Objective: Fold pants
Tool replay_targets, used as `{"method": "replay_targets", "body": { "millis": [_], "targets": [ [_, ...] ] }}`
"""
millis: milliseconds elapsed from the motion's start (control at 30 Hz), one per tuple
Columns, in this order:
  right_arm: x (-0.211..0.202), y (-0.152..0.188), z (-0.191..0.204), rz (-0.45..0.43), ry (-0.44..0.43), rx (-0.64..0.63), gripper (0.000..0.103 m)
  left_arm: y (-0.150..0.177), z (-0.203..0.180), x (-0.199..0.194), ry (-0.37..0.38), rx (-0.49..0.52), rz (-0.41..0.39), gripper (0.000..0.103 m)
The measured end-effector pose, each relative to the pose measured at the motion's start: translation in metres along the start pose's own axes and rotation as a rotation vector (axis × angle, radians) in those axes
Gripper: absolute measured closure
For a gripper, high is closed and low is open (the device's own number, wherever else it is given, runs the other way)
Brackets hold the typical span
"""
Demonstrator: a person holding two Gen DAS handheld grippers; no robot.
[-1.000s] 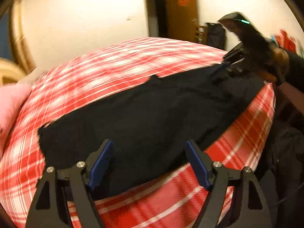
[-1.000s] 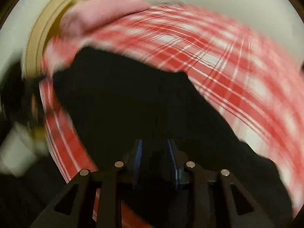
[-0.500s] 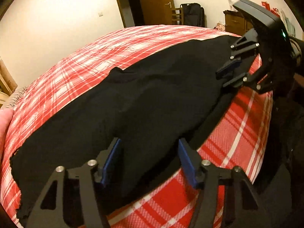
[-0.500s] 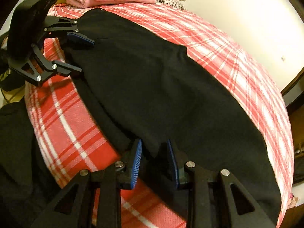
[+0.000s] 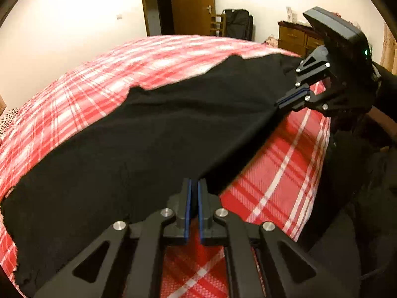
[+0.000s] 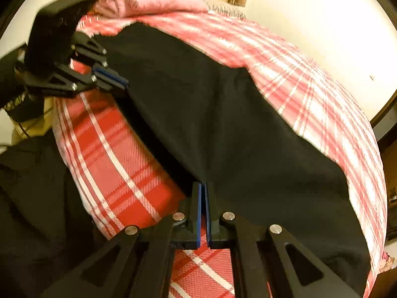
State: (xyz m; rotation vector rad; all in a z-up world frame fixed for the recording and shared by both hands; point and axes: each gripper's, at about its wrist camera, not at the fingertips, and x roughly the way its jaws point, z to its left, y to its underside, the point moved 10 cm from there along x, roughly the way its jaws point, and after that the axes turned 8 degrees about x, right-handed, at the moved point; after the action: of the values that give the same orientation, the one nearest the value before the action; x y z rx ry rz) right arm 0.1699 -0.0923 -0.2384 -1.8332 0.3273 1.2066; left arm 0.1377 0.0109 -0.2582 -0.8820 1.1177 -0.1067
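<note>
Red-and-white plaid bed cover (image 5: 285, 173) fills both views, with the black fabric pants (image 5: 153, 134) spread across it from lower left to upper right of the left wrist frame. The left hand-held gripper (image 5: 194, 186), at the bottom centre of its own view, has its blue-padded fingers nearly together, clamped on the near edge of the pants. The right hand-held gripper (image 6: 205, 191) is likewise closed on the same edge; from the left wrist camera it appears at upper right (image 5: 292, 99), pads pressed together on the cloth. The edge between both grips is lifted off the bed. A pink pillow (image 6: 148, 0) lies at the top of the right wrist frame. A red ornament on the brown wooden door (image 5: 193, 2) cannot be read.
</note>
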Motion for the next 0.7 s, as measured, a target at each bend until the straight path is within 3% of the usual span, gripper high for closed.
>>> {"method": "replay_targets", "body": {
  "millis": [133, 167, 233, 267, 300, 367, 533, 600, 700],
  "targets": [
    [0.011, 0.003, -0.002, -0.007, -0.01, 0.036, 0.1, 0.001, 0.004, -0.001, -0.013, -0.03, -0.003, 0.089],
    [0.008, 0.003, -0.004, -0.006, -0.03, 0.056, 0.096, 0.0, 0.004, -0.005, -0.008, -0.034, -0.006, 0.089],
    [-0.002, 0.006, -0.011, -0.002, -0.081, 0.099, 0.078, -0.005, -0.001, -0.016, -0.013, -0.011, -0.014, 0.078],
    [-0.009, 0.009, -0.019, -0.01, -0.083, 0.116, 0.065, -0.009, -0.002, -0.025, -0.03, 0.002, -0.035, 0.062],
    [-0.022, 0.012, -0.033, -0.032, -0.065, 0.144, 0.062, -0.012, -0.003, -0.032, -0.035, 0.008, -0.059, 0.048],
    [-0.041, 0.022, -0.063, -0.065, -0.035, 0.218, 0.062, -0.022, -0.005, -0.044, -0.037, 0.007, -0.103, 0.041],
    [-0.09, 0.081, -0.208, -0.121, 0.133, 0.668, 0.062, -0.053, -0.022, -0.026, -0.044, 0.06, -0.104, 0.041],
    [-0.116, 0.128, -0.281, -0.152, 0.236, 0.918, 0.062, -0.072, -0.04, -0.005, -0.029, 0.111, -0.093, 0.043],
    [-0.142, 0.19, -0.346, -0.174, 0.314, 1.187, 0.062, -0.098, -0.069, 0.02, 0.019, 0.166, -0.086, 0.047]
  ]
}}
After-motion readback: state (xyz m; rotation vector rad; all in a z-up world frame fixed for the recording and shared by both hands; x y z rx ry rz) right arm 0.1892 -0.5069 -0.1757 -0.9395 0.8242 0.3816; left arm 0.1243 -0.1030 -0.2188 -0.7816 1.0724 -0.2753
